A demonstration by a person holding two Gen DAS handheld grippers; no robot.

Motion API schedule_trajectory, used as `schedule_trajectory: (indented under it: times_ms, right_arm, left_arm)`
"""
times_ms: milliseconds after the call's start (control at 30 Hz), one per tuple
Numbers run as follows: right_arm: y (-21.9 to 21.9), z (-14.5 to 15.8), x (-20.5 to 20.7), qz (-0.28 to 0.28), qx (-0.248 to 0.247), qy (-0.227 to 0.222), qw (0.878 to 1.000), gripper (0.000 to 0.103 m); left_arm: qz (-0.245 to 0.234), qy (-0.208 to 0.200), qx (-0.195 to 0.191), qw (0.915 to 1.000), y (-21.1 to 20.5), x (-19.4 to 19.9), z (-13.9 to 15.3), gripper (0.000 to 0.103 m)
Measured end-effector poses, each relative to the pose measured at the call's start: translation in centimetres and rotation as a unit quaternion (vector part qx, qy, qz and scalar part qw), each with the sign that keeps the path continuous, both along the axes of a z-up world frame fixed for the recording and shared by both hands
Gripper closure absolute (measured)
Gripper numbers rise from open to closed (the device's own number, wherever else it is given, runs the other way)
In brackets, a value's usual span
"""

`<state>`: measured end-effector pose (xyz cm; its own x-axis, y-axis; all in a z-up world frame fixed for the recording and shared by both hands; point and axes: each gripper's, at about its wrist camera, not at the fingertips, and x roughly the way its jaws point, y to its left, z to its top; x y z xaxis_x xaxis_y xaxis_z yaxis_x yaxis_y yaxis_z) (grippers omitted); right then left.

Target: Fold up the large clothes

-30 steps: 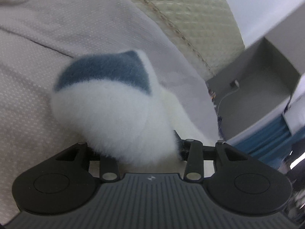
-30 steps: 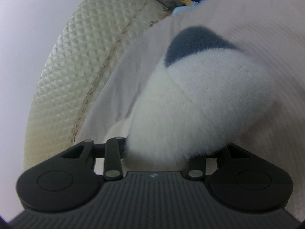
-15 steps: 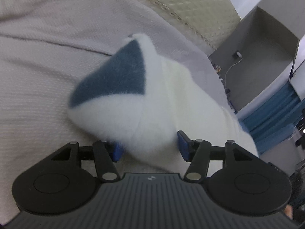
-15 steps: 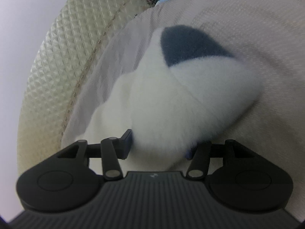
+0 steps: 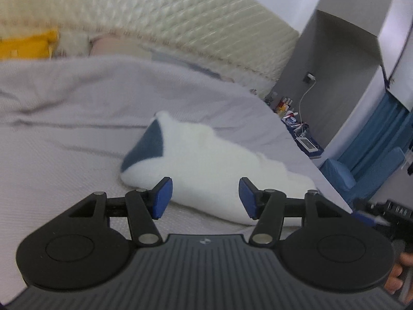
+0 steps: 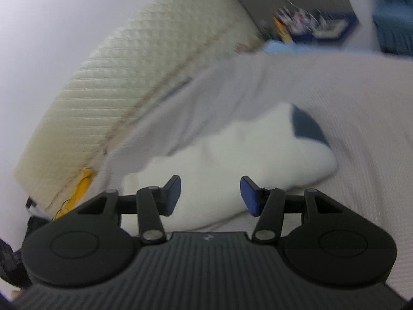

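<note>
A fluffy white garment (image 5: 206, 155) with a dark blue-grey patch (image 5: 147, 147) lies folded in a bundle on the pale grey bed cover (image 5: 77, 129). My left gripper (image 5: 205, 196) hovers above and just short of it, open, its blue pads (image 5: 162, 196) clear of the fleece. In the right wrist view the same garment (image 6: 258, 155) lies with its patch (image 6: 307, 126) at the far right. There my right gripper (image 6: 210, 195) is also open and lifted off it, nothing pinched between its pads (image 6: 249, 196). This view is motion-blurred.
A quilted cream headboard (image 5: 180, 18) runs behind the bed, with something yellow (image 5: 25, 46) at its foot. A cluttered nightstand (image 5: 296, 124), a grey cabinet (image 5: 335, 64) and a blue chair (image 5: 361, 170) stand past the bed's edge. A hand (image 5: 397, 276) shows at lower right.
Both grippers went from shut on the fluffy garment to open. They pulled back and up, and the garment now lies on the bed cover further off.
</note>
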<state>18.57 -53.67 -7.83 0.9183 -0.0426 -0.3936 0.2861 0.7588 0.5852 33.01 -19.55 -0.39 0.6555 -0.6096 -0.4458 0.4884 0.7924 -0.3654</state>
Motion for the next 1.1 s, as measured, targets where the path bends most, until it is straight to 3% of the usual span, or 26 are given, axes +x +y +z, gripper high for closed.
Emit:
schedule_trajectory:
  times_ms: [167, 233, 467, 767, 1100]
  right_arm:
    - [4.4, 5.5, -4.0, 0.009, -0.097, -0.015, 0.995, 0.048]
    - [6.3, 7.4, -6.3, 0.007, -0.124, -0.027, 0.992, 0.048]
    - [12.2, 10.8, -13.6, 0.015, -0.208, -0.056, 0.976, 0.046]
    - [17.3, 8.6, -18.7, 0.02, -0.239, -0.049, 0.97, 0.046]
    - [20.6, 4.4, -20.1, 0.024, -0.263, -0.042, 0.964, 0.046]
  left_arm:
    - [-0.002, -0.04, 0.013, 0.9991, 0.8, -6.5, 5.0, 0.039]
    - [0.005, -0.057, 0.021, 0.9981, 1.4, -9.5, 6.8, 0.025]
    - [-0.006, -0.107, 0.026, 0.9939, 3.2, -19.2, 9.7, 0.005]
    - [0.0, -0.136, 0.035, 0.9901, 6.4, -27.3, 8.7, 0.001]
    - [-0.016, -0.155, 0.055, 0.9862, 8.5, -29.8, 4.4, 0.001]
